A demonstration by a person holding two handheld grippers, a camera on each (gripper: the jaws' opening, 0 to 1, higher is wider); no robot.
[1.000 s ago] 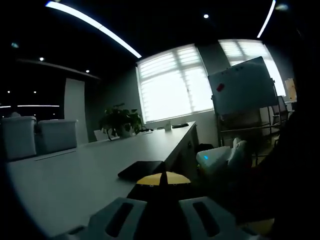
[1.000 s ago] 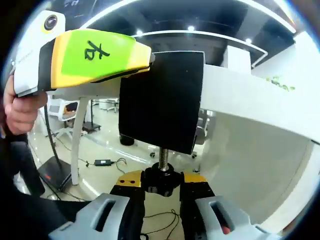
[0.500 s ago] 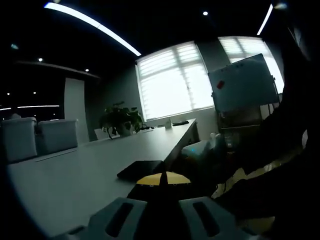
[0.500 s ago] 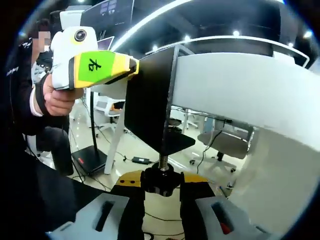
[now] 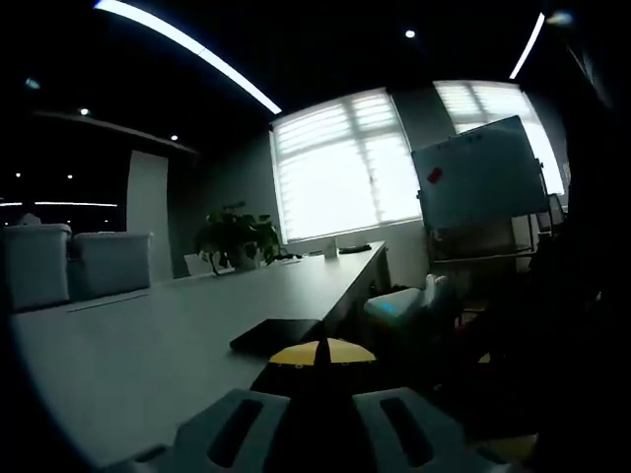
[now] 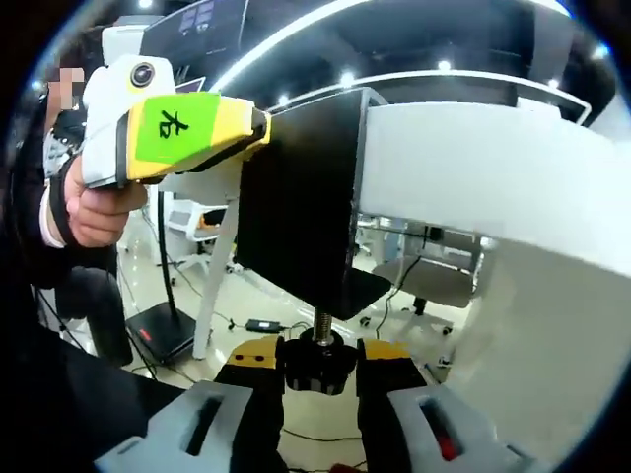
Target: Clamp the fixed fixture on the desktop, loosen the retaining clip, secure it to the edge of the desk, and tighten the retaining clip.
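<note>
2 views. Left gripper view: left gripper (image 5: pixel 317 367) pinches the black metal bracket fixture (image 5: pixel 279 335) on the white desk (image 5: pixel 148 345), unchanged. Right gripper view: right gripper (image 6: pixel 317 370) pinches the black screw knob (image 6: pixel 317 359) under the desk edge; view has rolled slightly, likely mid-tightening.

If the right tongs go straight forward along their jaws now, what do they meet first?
The right tongs are shut on the black knob of the screw. Straight ahead the screw leads to the black clamp on the desk edge, so probably the clamp's lower plate comes first.
</note>
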